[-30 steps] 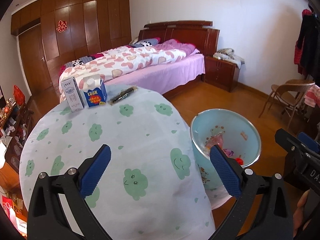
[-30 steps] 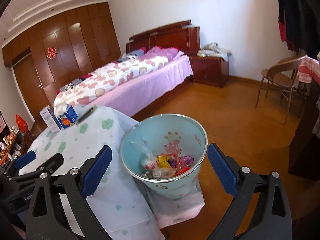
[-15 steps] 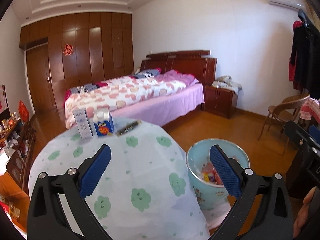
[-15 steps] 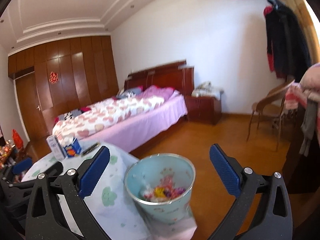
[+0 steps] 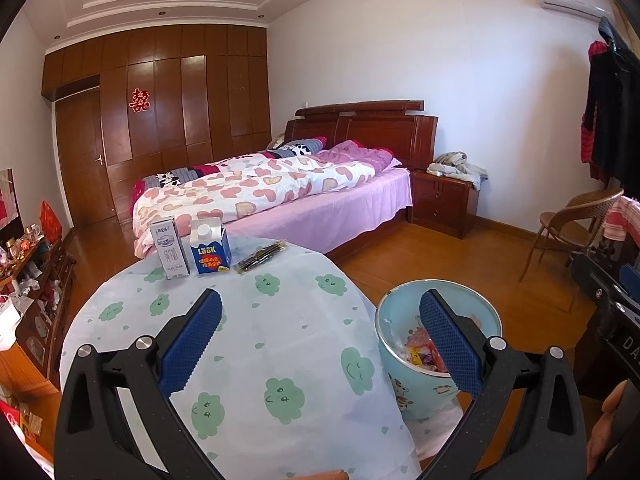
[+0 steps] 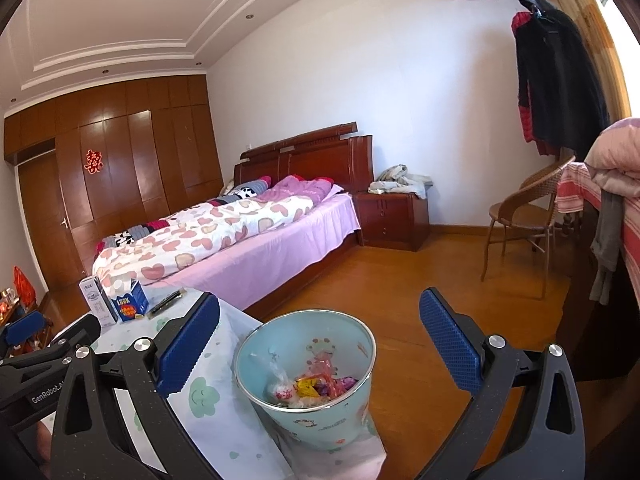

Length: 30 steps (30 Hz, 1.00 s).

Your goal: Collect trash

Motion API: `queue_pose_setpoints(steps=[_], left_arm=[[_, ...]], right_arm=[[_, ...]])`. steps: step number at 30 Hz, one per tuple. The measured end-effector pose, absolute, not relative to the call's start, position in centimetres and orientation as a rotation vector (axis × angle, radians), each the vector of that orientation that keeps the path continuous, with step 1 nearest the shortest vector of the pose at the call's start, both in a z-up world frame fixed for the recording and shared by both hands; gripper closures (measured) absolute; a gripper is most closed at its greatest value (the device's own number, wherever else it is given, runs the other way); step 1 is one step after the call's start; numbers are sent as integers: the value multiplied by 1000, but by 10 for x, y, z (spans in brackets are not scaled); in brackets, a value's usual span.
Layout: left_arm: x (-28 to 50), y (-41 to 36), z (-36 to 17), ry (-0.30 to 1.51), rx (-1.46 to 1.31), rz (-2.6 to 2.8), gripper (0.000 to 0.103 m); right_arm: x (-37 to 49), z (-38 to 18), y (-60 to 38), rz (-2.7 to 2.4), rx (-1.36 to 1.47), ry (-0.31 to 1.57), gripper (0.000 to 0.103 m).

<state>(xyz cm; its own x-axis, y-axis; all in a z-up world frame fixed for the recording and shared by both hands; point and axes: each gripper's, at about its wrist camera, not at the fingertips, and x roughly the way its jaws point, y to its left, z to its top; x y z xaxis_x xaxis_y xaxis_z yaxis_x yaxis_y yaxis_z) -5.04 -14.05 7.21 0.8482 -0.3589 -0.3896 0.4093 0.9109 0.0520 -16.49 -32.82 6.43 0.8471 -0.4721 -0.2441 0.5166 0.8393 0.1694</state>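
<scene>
A light blue trash bin (image 5: 436, 392) (image 6: 320, 412) holding colourful wrappers stands at the right edge of a round table with a cloud-print cloth (image 5: 248, 344) (image 6: 208, 412). At the table's far side stand a white carton (image 5: 170, 248) (image 6: 94, 306) and a blue LOOK carton (image 5: 210, 250) (image 6: 130, 306), with a dark flat wrapper (image 5: 260, 255) (image 6: 166, 302) beside them. My left gripper (image 5: 320, 338) hovers open over the near half of the table, nothing between its fingers. My right gripper (image 6: 320, 338) is open above the bin, also holding nothing.
A bed (image 5: 280, 196) with a heart-print quilt lies beyond the table, with a wooden nightstand (image 5: 444, 200) to its right. A wicker chair (image 5: 572, 224) and hanging coats (image 6: 556, 76) are at the right. A cluttered low shelf (image 5: 32, 280) runs along the left wall.
Both grippers have risen and tilted upward, so the wall and ceiling now show and the table and bin sit lower in view. Both stay open.
</scene>
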Motion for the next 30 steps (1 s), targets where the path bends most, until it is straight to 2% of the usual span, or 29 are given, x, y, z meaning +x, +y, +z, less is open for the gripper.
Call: queue_pose_setpoints(steps=[30], left_arm=[[-49,-138,73,382,140,-397,6]], right_arm=[[-165,55,-329,-533,247,222,5]])
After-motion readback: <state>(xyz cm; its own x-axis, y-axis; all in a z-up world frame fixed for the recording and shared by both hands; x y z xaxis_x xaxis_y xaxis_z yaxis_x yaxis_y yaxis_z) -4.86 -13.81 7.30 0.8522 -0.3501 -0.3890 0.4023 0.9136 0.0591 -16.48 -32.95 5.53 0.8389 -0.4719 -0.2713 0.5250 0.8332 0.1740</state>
